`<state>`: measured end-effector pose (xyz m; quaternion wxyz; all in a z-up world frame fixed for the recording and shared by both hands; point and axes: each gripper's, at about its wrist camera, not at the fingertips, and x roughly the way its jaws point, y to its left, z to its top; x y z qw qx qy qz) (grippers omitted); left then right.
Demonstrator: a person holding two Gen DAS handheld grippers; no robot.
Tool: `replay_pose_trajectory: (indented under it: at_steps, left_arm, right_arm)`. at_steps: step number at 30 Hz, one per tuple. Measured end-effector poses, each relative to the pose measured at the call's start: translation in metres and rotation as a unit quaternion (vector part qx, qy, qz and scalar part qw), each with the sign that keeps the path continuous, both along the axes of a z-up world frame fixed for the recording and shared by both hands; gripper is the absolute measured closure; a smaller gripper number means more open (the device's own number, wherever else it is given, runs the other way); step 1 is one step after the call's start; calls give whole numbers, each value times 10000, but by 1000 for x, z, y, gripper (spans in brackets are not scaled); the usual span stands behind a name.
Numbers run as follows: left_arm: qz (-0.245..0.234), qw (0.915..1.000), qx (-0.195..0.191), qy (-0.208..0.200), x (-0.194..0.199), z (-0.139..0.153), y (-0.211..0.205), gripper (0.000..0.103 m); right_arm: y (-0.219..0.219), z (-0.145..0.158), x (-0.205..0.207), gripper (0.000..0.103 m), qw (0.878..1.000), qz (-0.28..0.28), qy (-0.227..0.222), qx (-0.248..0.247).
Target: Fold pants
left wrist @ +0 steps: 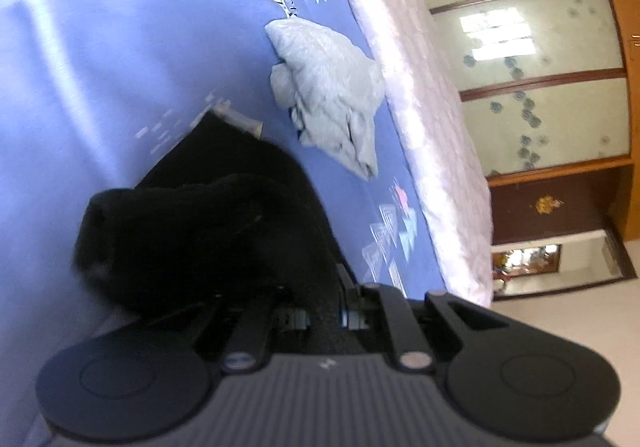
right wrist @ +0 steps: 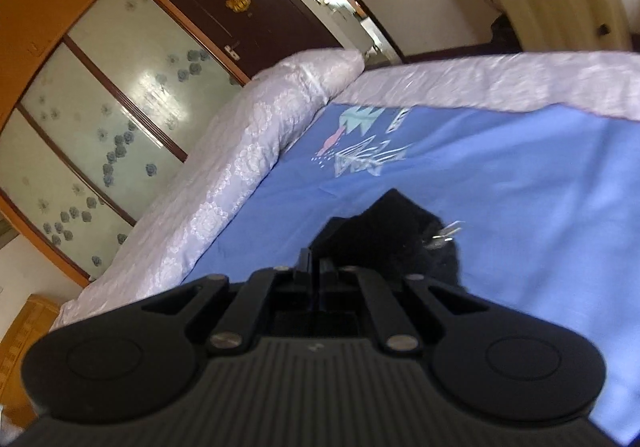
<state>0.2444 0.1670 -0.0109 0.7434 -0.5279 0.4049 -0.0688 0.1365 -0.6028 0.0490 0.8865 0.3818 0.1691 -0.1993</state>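
The black pants are bunched up over the blue bed sheet. My left gripper is shut on a thick fold of the black pants, which hides its fingertips. In the right wrist view my right gripper is shut on another part of the black pants, lifted above the blue sheet. A small metal clasp glints on the pants.
A crumpled grey garment lies on the sheet near the bed's edge. A pale quilted bed border runs along the edge and also shows in the right wrist view. A wardrobe with frosted floral panels and a dark door stand beyond.
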Motion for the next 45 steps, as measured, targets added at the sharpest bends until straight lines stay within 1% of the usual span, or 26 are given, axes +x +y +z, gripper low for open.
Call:
replay_pose_trajectory:
  at_steps: [1,4,5,6,7,8,9,10,11,13,15,18,19,21,23,25,27,28,31,34,36,40,41,43,44,45]
  left_arm:
    - [18,10000,70,35,17,-3,-3,93]
    - [136,9994,269,142,61,-13,-5,93]
    - [184,9991,353,150,74,-16,-6,90]
    - [213,9984,490,176,87,-20,-9,86]
    - [235,9972,663,252,102,-25,-12,83]
    - [236,9963,769,313,111,-32,-13,75]
    - [201,9955,861,335,118,-38,-14,70]
    - [145,9949,932,367,122,-42,-14,71]
    - [74,9949,932,380,120,-43,-14,71]
    - [-149,9954,929,154,103,-34,-10,66]
    - [-408,9930,1083,-216,75,-15,-5,42]
    - [-655,9844,1381,-869,19,15,8,27]
    - [-650,9814,1474,-1045,-2,23,16,25]
    - [-477,9791,1591,-1171,-34,31,30,22]
    - [-387,9821,1491,-1080,-59,26,40,22]
    - [-431,9876,1261,-826,-75,9,39,20]
    - [-543,9895,1192,-605,-78,-7,27,20]
    - [-564,9902,1178,-490,-75,-18,20,20]
    - [-633,9938,874,-265,-52,-47,2,20]
    - [-586,9955,739,-112,-26,-66,-13,19]
    - [-526,9965,643,-82,-11,-73,-20,16]
    - [-375,9969,687,-109,15,-74,-27,15]
    - [-378,9966,725,-109,18,-73,-29,19]
    - [-385,9947,948,-73,23,-72,-33,36]
    - [-377,9928,1133,-36,25,-71,-35,55]
    - [-384,9913,1263,0,25,-71,-35,70]
  right_arm:
    - [1,-3,16,98,10000,13,71,8]
    - [3,-17,92,98,9991,124,387,-140]
    - [5,-22,113,97,9986,156,476,-162]
    - [6,-28,132,94,9984,170,517,-119]
    - [7,-36,148,88,9987,125,498,-16]
    - [9,-46,159,80,9988,12,484,27]
    - [11,-53,164,56,9985,-58,546,-8]
    - [16,-60,165,54,9973,-155,718,-43]
    - [17,-65,159,54,9972,-113,739,-44]
    - [20,-65,143,54,9985,153,532,-33]
    - [18,-56,109,54,9989,321,328,-133]
    - [2,-44,43,53,9987,479,-50,-144]
    - [-2,-43,29,53,9988,456,-36,-169]
    - [-9,-42,-4,53,9985,454,98,-292]
    - [-14,-46,-33,53,9981,449,254,-327]
    - [-15,-52,-42,53,9985,434,289,-183]
    - [-13,-61,-29,53,9989,368,282,-76]
    - [-13,-65,-29,53,9990,352,291,-28]
    - [-12,-75,1,53,9989,300,368,43]
    - [-15,-85,18,53,9986,285,406,180]
    - [-19,-93,28,53,9983,313,395,287]
    - [-29,-102,50,55,9984,332,213,404]
    - [-30,-103,60,55,9981,341,177,477]
    - [-31,-104,78,55,9981,354,181,461]
    - [-29,-104,84,55,9982,361,218,417]
    - [-27,-102,91,62,9982,376,286,360]
